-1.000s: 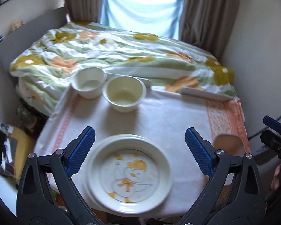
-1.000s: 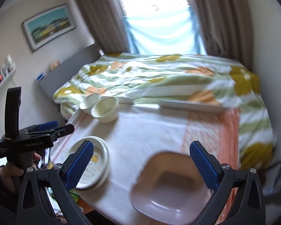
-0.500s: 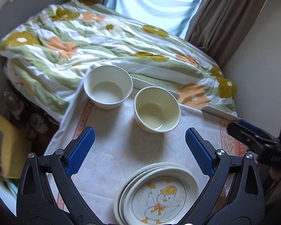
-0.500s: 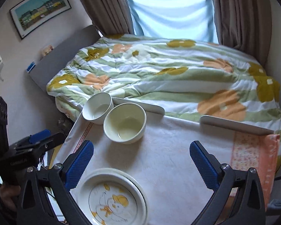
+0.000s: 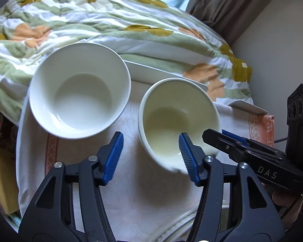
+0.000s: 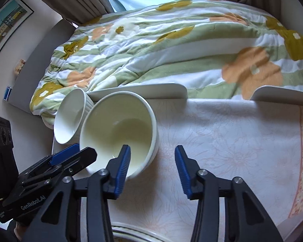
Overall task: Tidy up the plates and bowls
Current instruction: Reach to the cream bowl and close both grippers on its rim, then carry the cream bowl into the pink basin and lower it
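Two empty bowls stand at the far side of the table: a white bowl point(image 5: 79, 89) on the left and a cream bowl point(image 5: 177, 121) beside it on the right. My left gripper point(image 5: 151, 158) straddles the cream bowl's near-left wall, one pad inside and one outside. Its jaws are closing, with a gap still at the wall. My right gripper point(image 6: 152, 168) straddles the cream bowl point(image 6: 119, 135) at its near-right wall in the same way, jaws closing and pads not pressing. The rims of a plate stack point(image 6: 131, 232) show at the bottom edge.
The table wears a white cloth point(image 6: 222, 141) with an orange patterned border at the right. Behind it lies a bed with a floral duvet point(image 6: 161, 46), with white rails point(image 6: 151, 91) along the table's far edge. Curtains and a wall picture stand beyond.
Both grippers came forward and down from the duck plate to the bowls. Their jaws narrowed from wide open and now straddle the cream bowl's rim. The plates slid to the bottom edge.
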The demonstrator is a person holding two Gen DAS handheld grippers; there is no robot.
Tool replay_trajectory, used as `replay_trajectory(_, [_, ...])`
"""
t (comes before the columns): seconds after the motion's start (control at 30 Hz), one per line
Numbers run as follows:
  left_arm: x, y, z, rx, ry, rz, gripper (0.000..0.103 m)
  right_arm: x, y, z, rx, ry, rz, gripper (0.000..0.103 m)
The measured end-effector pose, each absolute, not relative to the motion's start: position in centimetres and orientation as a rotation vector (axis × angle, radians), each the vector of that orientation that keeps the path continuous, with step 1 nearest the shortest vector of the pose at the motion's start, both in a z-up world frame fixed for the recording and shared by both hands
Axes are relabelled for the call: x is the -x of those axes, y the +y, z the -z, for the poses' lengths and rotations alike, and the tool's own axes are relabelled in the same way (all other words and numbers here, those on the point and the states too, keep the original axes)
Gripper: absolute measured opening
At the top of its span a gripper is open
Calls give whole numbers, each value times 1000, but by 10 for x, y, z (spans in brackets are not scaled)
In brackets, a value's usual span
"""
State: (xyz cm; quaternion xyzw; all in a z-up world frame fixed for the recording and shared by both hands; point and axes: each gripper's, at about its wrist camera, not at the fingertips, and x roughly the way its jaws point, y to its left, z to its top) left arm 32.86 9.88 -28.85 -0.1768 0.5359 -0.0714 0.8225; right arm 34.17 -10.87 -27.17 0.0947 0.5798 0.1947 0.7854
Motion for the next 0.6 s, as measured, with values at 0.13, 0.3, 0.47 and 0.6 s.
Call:
replay_trajectory(0.13, [-336,97,296,365,1163,172,35,-348,-106,275,-219,1258,-419,30])
replay_trajectory(0.3, [-341,100,299,359,1181,178,18,-349,-105,280,-247,1266,-411,16])
replay_trajectory(0.47, [-340,97,297,328,1177,185,18,-348,-106,279,-268,1256,-385,15])
replay_trajectory(0.6, [-341,96,296,318,1176,185,18,-347,-106,278,-261,1255,-389,15])
